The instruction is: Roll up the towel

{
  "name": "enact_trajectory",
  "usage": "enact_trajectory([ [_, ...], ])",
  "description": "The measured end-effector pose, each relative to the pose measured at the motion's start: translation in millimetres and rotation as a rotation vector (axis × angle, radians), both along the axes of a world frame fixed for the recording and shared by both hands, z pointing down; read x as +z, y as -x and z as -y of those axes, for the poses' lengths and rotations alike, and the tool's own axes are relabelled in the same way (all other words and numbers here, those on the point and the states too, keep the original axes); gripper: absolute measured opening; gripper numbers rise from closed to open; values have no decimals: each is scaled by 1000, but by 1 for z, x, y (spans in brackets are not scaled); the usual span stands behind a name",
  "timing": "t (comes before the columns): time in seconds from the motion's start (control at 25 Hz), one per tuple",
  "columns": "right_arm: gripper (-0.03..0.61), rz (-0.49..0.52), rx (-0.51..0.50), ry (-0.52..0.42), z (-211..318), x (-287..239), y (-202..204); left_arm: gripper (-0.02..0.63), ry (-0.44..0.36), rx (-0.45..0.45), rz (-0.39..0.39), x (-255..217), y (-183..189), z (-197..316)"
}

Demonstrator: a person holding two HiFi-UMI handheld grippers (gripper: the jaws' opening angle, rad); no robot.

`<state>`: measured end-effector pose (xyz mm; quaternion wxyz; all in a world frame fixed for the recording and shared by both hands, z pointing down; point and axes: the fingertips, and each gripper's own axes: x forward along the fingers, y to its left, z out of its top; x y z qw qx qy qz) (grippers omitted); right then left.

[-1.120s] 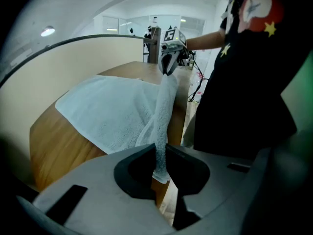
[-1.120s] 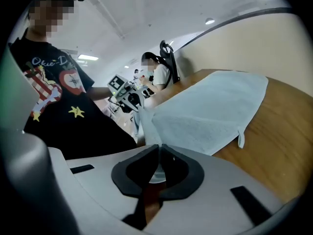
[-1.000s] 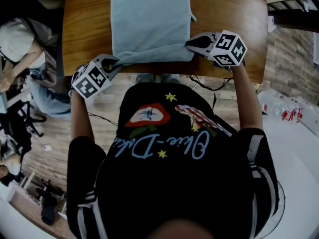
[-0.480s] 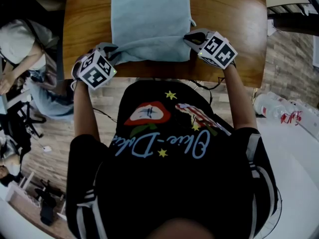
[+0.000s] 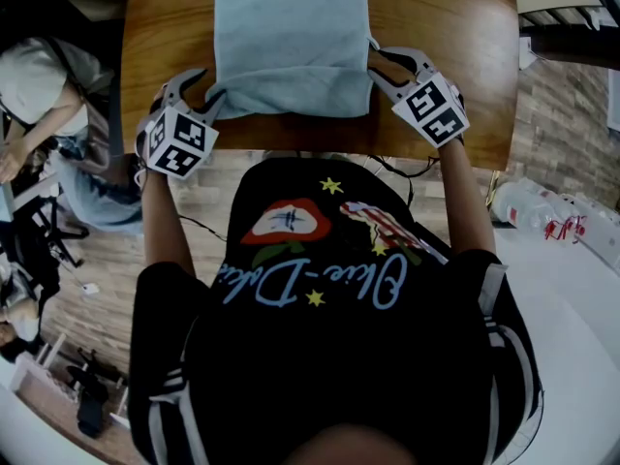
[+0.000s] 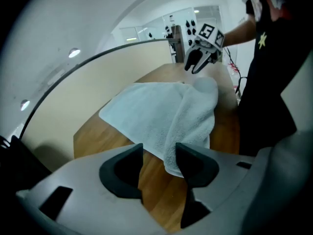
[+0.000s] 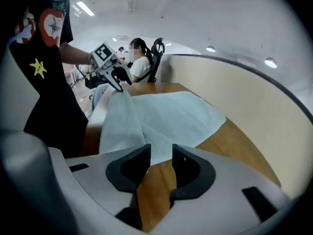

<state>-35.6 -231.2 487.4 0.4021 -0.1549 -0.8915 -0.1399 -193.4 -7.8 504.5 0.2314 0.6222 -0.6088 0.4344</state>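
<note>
A light-blue towel point(image 5: 291, 37) lies flat on the wooden table point(image 5: 446, 27), its near edge turned over into a loose fold point(image 6: 198, 106). My left gripper point(image 5: 194, 83) stands open at the fold's left end; its jaws have just been opening, and the towel corner point(image 6: 171, 163) hangs beside one jaw, unpinched. My right gripper point(image 5: 392, 61) is open at the fold's right end, its jaws also just opened, with bare wood between them and the towel edge point(image 7: 156, 148) just beyond. Each gripper view shows the other gripper across the towel: the right gripper point(image 6: 200, 58) and the left gripper point(image 7: 115, 72).
The table's near edge point(image 5: 320, 148) runs just in front of the person's body. A seated person point(image 5: 39, 76) is off the table's left side. Bottles point(image 5: 542, 211) lie on a white surface to the right. A curved cream wall point(image 7: 234, 82) rises behind the table.
Both grippers carried the towel's near corners forward over the cloth, then opened and let go. The near edge now rests as a fold on the table.
</note>
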Motion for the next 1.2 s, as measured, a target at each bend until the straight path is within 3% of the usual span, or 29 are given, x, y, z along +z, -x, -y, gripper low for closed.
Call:
enact_trajectory([
  [0.12, 109, 65, -64, 23, -23, -23, -5, 204, -102, -90, -9, -19, 6, -8],
  [0.24, 109, 48, -190, 36, -62, -23, -22, 199, -181, -169, -20, -35, 5, -18],
  [0.32, 112, 14, -280, 33, -88, -15, -33, 195, -152, -120, -5, -32, -12, -25],
  [0.4, 118, -30, -346, 13, -105, 1, -43, 189, -68, -2, 24, -16, -39, -30],
  [0.48, 124, -73, -385, -40, -109, 17, -49, 189, 15, 103, 51, 5, -62, -33],
  [0.56, 124, -107, -408, -101, -105, 30, -52, 189, 61, 149, 80, 21, -71, -34],
  [0.72, 124, -149, -413, -155, -94, 48, -53, 175, 91, 170, 149, 35, -64, -31],
  [0.8, 121, -149, -403, -159, -91, 51, -51, 125, 116, 223, 230, 38, -58, -28],
  [0.88, 35, -145, -389, -145, -90, 51, -49, 55, 123, 278, 300, 36, -55, -26],
  [0.92, 32, -141, -376, -124, -90, 49, -49, 34, 116, 290, 310, 33, -55, -24],
  [1.2, 21, -120, -301, 38, -84, 21, -63, 25, 88, 318, 212, 13, -65, -40],
])
